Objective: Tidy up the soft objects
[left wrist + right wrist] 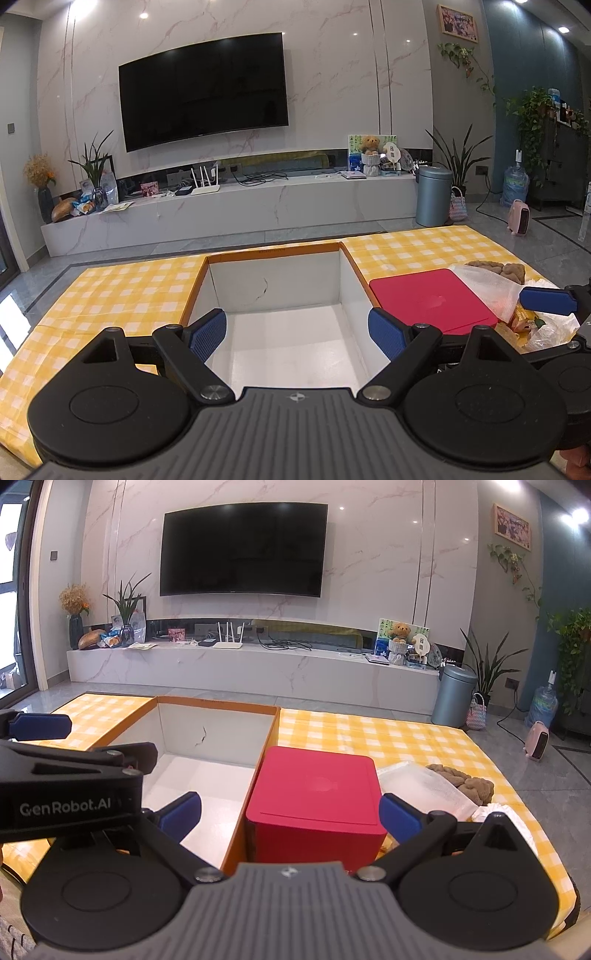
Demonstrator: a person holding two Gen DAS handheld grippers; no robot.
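Two handheld grippers over a yellow-check tablecloth (406,734): left gripper (297,334) spread wide, empty, above open white-lined box (280,288); right gripper (290,816) wide apart w/ nothing held, facing red box (314,801). Brown plush (461,777) lies right of it, beside white mesh bag (424,786).

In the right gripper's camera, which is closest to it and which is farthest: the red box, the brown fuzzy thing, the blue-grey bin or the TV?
From the right gripper:
1. Red box, right between its fingers.
2. Brown fuzzy thing, on the table to the right.
3. Blue-grey bin, on the floor past the table.
4. TV, on the far wall.
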